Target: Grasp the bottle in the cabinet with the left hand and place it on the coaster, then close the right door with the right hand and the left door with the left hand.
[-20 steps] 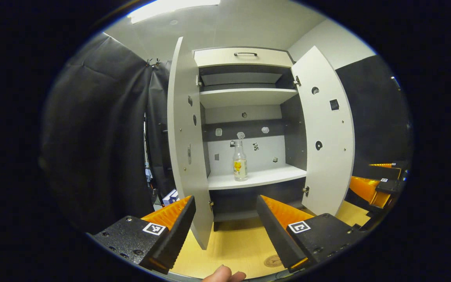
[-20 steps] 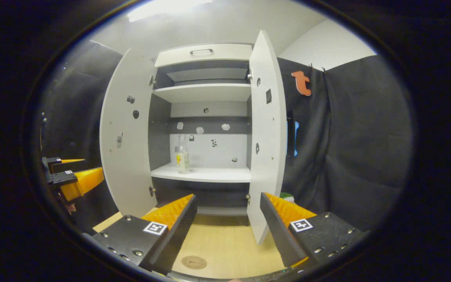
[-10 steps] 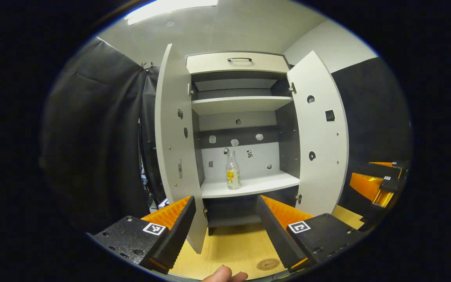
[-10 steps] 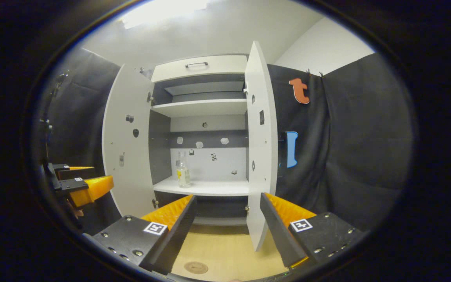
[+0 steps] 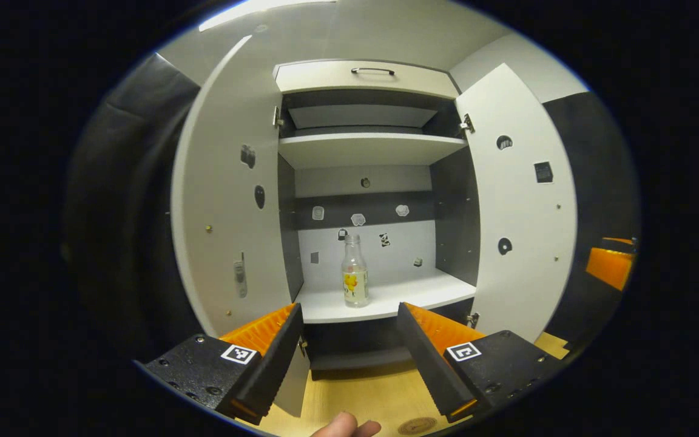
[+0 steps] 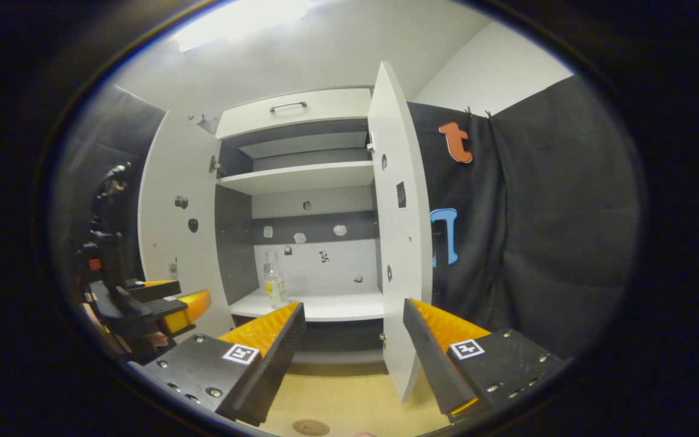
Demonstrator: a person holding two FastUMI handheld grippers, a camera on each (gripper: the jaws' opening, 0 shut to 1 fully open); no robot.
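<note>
Two doors stand open on the cabinet (image 5: 364,79).
Left gripper (image 5: 349,364) has its jaws spread wide, holding nothing, aimed at the bottle (image 5: 354,273). That bottle stands upright on the lower shelf (image 5: 398,297). Right gripper (image 6: 352,358) is spread wide too, near the right door (image 6: 401,243). The coaster (image 6: 310,427) lies on the table (image 6: 349,400).
</note>
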